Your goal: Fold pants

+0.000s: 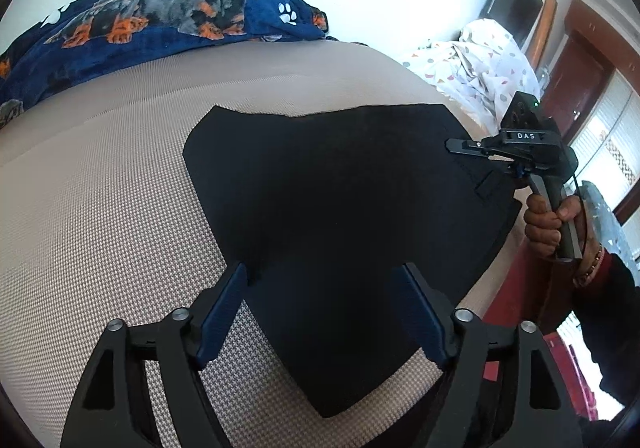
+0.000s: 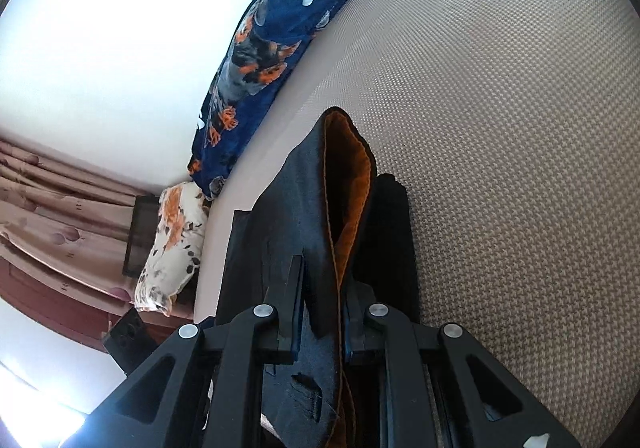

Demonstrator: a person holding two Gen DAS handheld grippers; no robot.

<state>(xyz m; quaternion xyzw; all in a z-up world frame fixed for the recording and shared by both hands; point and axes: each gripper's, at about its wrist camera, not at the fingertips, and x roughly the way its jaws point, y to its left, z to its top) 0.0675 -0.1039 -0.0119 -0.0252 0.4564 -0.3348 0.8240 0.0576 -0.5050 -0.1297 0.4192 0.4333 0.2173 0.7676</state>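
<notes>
Black pants (image 1: 340, 200) lie spread flat on the beige woven bed surface (image 1: 100, 208). My left gripper (image 1: 324, 276) is open, its blue-padded fingers straddling the near part of the pants, holding nothing. My right gripper (image 1: 460, 146) shows at the pants' right edge in the left wrist view, held by a hand (image 1: 544, 220). In the right wrist view my right gripper (image 2: 322, 280) is shut on the waistband of the pants (image 2: 316, 216), lifting a fold that shows the orange-brown lining (image 2: 354, 184).
A navy dog-print blanket (image 1: 168, 16) lies along the far edge of the bed by the white wall. A white patterned quilt (image 1: 476, 68) is bunched at the far right. A floral pillow (image 2: 172, 244) and curtains (image 2: 52, 188) sit beyond the bed.
</notes>
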